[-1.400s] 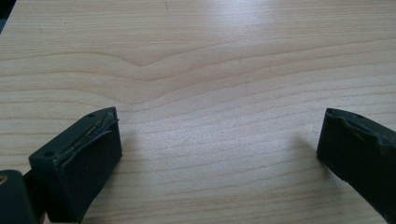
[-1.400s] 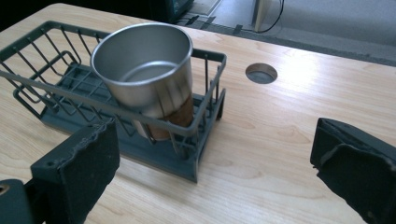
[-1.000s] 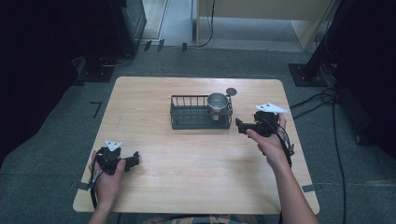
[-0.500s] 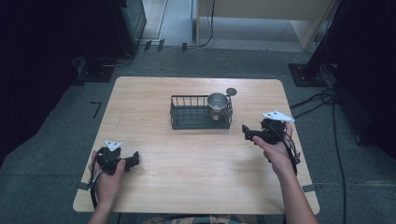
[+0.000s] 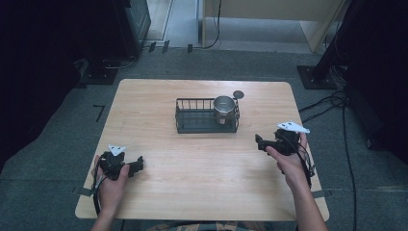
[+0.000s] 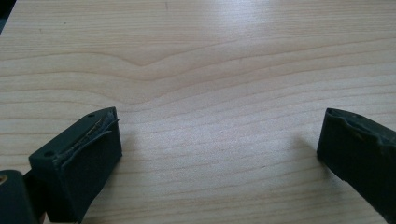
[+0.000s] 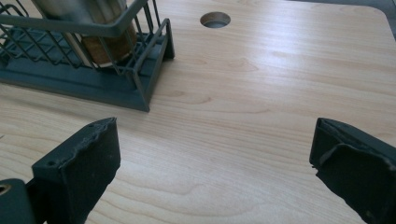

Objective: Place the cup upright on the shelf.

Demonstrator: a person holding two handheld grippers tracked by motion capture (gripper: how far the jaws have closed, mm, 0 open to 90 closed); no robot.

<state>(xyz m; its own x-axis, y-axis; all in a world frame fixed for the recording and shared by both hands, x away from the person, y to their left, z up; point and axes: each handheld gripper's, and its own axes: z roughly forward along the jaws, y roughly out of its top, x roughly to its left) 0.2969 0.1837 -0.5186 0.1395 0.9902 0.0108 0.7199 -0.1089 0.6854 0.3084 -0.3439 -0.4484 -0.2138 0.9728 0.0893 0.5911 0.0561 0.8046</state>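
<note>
A dark wire rack (image 5: 192,122) stands at the middle back of the wooden table (image 5: 202,178), with a metal cup (image 5: 223,108) upright in its right end. My right gripper (image 5: 260,142) hovers right of the rack, open, nothing between its jaws. In the right gripper view the rack (image 7: 70,79) and the cup (image 7: 93,28) lie ahead to the left of the right gripper (image 7: 215,154). My left gripper (image 5: 139,163) rests near the front left of the table, open and empty. The left gripper (image 6: 219,144) has bare wood between its jaws in the left gripper view.
A round cable hole (image 5: 238,94) sits in the table just behind the rack's right end, also seen as the hole (image 7: 215,19) in the right gripper view. Cables (image 5: 332,103) trail on the grey floor to the right. Dark equipment stands around the table.
My right gripper has drawn back from the rack, moving right and toward the near edge. The left gripper has stayed in place.
</note>
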